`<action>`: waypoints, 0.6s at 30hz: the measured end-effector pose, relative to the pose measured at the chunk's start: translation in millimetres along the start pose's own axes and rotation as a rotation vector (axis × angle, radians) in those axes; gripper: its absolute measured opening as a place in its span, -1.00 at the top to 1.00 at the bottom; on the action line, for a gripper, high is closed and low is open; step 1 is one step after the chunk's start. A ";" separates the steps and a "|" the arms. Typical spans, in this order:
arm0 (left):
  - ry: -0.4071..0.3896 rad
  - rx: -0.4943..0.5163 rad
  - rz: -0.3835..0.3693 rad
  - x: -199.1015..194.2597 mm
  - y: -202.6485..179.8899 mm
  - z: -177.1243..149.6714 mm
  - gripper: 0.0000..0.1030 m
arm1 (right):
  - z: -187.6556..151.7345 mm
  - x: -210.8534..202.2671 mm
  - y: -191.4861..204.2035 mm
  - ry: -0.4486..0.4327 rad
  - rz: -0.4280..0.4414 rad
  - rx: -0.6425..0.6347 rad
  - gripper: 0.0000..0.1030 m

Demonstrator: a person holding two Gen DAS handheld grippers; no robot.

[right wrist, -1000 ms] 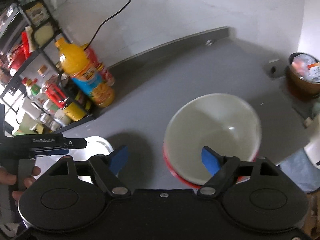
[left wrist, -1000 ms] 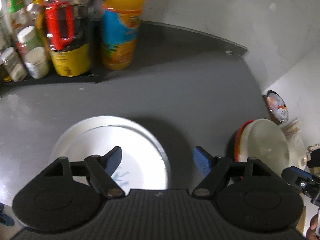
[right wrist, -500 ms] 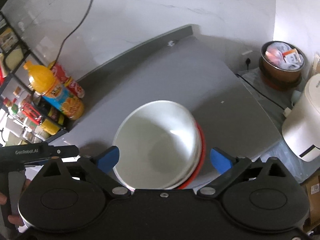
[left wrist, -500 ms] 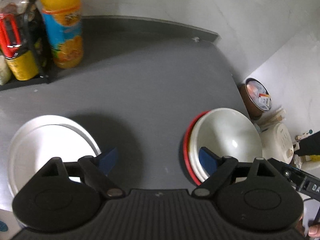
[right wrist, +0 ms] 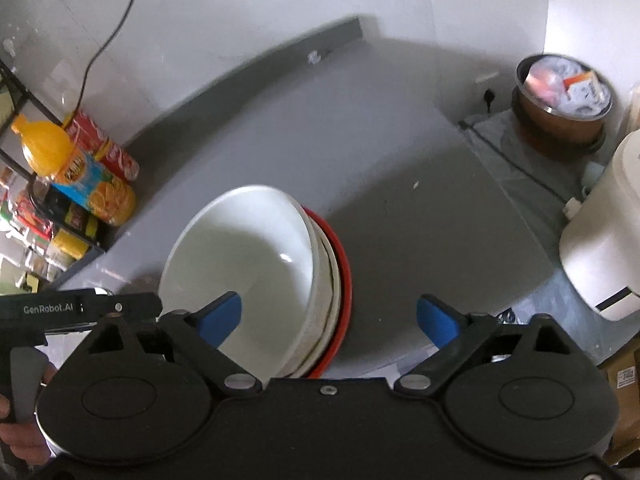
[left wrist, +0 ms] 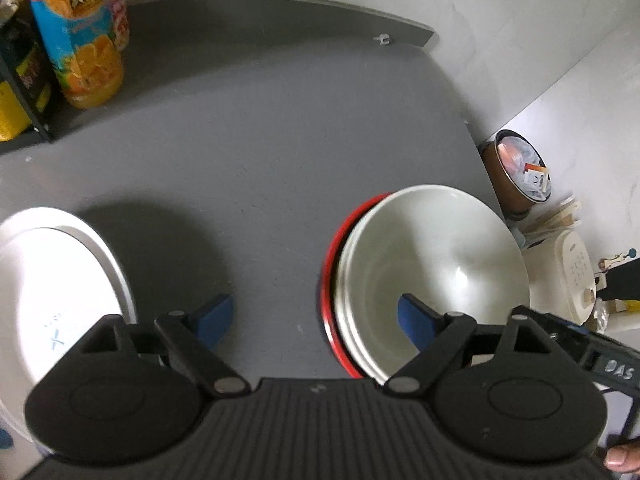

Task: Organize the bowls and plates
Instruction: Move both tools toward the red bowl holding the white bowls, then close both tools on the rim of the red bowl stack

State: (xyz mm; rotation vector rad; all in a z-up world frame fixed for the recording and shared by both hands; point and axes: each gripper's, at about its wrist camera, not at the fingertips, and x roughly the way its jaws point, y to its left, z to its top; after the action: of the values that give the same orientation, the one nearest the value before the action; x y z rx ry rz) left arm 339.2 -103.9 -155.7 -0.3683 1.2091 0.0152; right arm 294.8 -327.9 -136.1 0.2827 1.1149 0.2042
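Your left claw (left wrist: 312,320) is spread wide and grips nothing. One blue fingertip (left wrist: 214,316) hangs over the bare grey desk (left wrist: 260,152); the other hangs over the white bowl (left wrist: 436,264). Your right claw (right wrist: 328,318) is spread wide too, with nothing in it. Its left tip is over the same white bowl (right wrist: 244,256), and its right tip is over the desk's near edge.

You can count one stack of bowls near the front right of the desk. A white bowl sits on top, at least one more white rim shows under it in the right view, and one red bowl (right wrist: 344,264) is at the bottom. How many white ones are in the stack, you cannot tell for sure.

One white plate (left wrist: 52,292) lies flat on the desk, to the left and well apart from the stack.

Farther back stands one orange juice bottle (left wrist: 78,36), just beside one black shelf (left wrist: 24,92). One red can (right wrist: 108,148) stands behind the bottle.
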 end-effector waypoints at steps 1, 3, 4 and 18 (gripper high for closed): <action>0.008 -0.003 -0.003 2.8 -0.2 -0.3 -0.70 | 0.6 3.7 -2.1 0.012 0.007 0.003 -0.62; 0.022 -0.004 -0.004 9.0 -0.6 0.2 -0.69 | 1.2 9.6 -4.4 0.033 0.024 0.009 -0.52; 0.030 -0.008 -0.003 13.2 -0.6 0.3 -0.68 | 1.7 13.2 -5.1 0.043 0.028 0.012 -0.51; 0.126 -0.100 -0.077 49.6 4.2 0.6 0.28 | 5.7 43.7 -8.1 0.140 0.055 0.009 0.31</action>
State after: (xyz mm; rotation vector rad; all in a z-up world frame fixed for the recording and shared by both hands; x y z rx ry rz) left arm 356.8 -108.9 -202.0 -0.5093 1.3211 -0.0144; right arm 318.8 -323.1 -173.6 0.3112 1.2477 0.2714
